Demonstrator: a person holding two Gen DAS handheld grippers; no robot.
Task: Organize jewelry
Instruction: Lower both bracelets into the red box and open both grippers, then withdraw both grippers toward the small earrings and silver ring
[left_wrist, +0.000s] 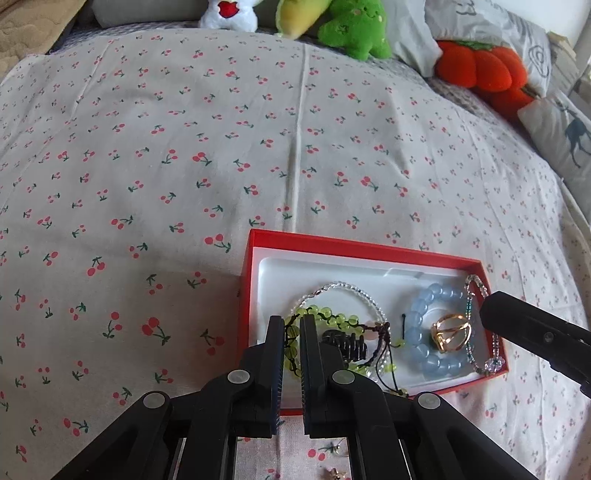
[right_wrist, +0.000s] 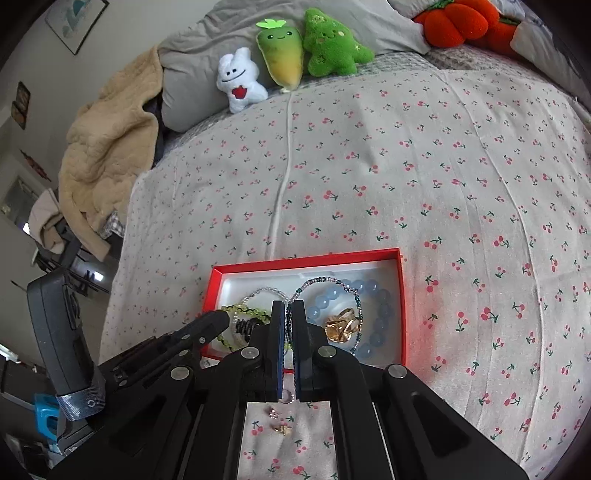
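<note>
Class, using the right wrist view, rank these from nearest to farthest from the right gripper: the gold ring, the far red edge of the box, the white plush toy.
1. gold ring: inside the red box, just right of the right gripper.
2. far red edge: beyond the jewelry, straight ahead.
3. white plush toy: at the bed's far end, ahead and left.

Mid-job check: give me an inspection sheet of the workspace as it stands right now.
Surface: cherry-print bedsheet, creased.
Job's things: red box holds a blue bead bracelet, gold ring, green bead bracelet, clear bead strand and black hair claw; small loose pieces lie on the sheet in front of the box.
Clutter: plush toys and a beige blanket at the bed's head.
Grippers: left gripper over green beads; right gripper on a thin beaded strand; both near closed.
Cables: nothing seen.
Surroundings: wall pictures.
</note>
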